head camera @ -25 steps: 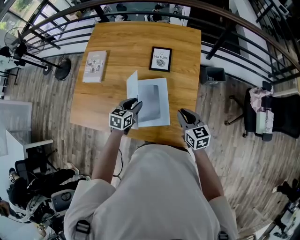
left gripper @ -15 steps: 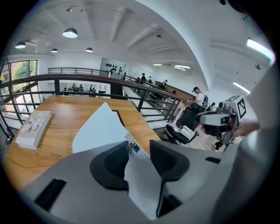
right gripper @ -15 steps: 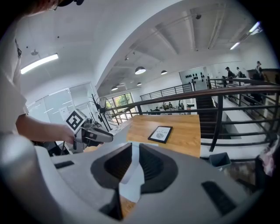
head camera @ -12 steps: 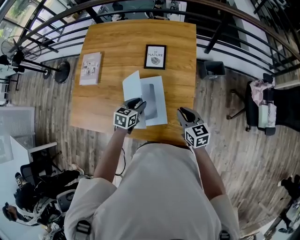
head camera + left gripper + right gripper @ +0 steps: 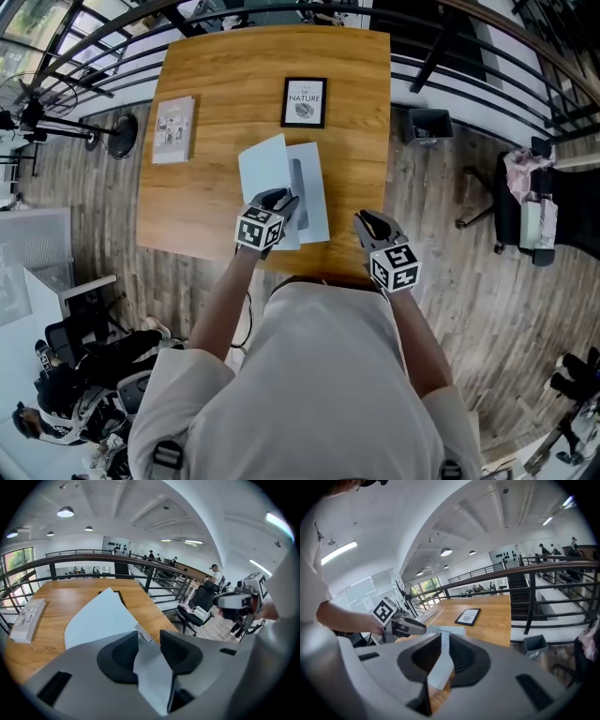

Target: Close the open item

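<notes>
My left tongs [image 5: 281, 199] are clenched on the near edge of the raised cover [image 5: 264, 173] of the pale blue folder [image 5: 315, 192]. In the left gripper view the sheet runs straight down between the two dark pads [image 5: 123, 654], and the cover [image 5: 101, 618] fans out ahead of them, up and to the left. The cover stands tilted over the base of the folder, not flat on it, so a strip of the base and a grey patch inside show just to the right of these tongs. The folder lies on the wooden table [image 5: 234, 75], directly ahead of my left tongs and ahead and to the left of my right ones. My right tongs [image 5: 367, 220] hang over the near edge of the table, apart from the folder. Their jaws are drawn together to a thin slit and hold nothing, and through that slit in the right gripper view [image 5: 442, 651] I see only a sliver of blue folder and wood. Beyond the folder, past both tongs, a black-framed picture [image 5: 305, 102] lies flat, and a thin booklet [image 5: 173, 129] lies well off to the left of my left tongs. A dark railing [image 5: 487, 70] curves round the far and right sides of the table.
</notes>
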Available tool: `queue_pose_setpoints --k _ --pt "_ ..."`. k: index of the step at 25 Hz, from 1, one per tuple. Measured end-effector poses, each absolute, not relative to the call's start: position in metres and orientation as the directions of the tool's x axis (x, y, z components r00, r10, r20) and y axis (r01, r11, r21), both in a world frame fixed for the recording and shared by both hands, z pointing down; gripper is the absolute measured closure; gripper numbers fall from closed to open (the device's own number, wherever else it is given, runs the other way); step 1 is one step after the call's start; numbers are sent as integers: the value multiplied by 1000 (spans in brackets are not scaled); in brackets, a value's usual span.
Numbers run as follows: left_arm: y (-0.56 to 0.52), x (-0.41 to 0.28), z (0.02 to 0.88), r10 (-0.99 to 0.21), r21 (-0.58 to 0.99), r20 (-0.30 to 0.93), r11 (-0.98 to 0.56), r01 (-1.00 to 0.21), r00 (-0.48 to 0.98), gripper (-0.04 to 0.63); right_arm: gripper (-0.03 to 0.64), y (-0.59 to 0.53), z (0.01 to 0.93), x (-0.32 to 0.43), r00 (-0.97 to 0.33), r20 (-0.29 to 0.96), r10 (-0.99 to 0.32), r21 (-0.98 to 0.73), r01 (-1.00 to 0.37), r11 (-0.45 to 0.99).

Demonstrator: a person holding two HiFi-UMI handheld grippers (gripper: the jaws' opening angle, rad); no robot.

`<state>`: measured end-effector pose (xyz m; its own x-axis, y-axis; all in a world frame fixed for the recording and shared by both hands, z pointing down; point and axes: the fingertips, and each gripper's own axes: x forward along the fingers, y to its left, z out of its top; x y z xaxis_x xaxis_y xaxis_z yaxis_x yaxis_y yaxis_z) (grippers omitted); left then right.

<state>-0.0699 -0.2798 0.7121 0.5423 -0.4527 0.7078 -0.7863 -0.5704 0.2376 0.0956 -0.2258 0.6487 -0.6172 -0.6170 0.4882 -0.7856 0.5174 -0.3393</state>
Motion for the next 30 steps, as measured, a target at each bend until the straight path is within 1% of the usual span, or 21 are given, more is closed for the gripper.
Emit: queue_pose_setpoints --k 14,30 --pt "-284 -39 752 -412 221 742 -595 -773 529 453 564 -225 684 92 -645 513 -567 -359 -761 541" --pt "-284 -16 805 -345 197 799 -622 -758 491 442 563 -218 709 118 -625 540 -564 -374 -778 504"
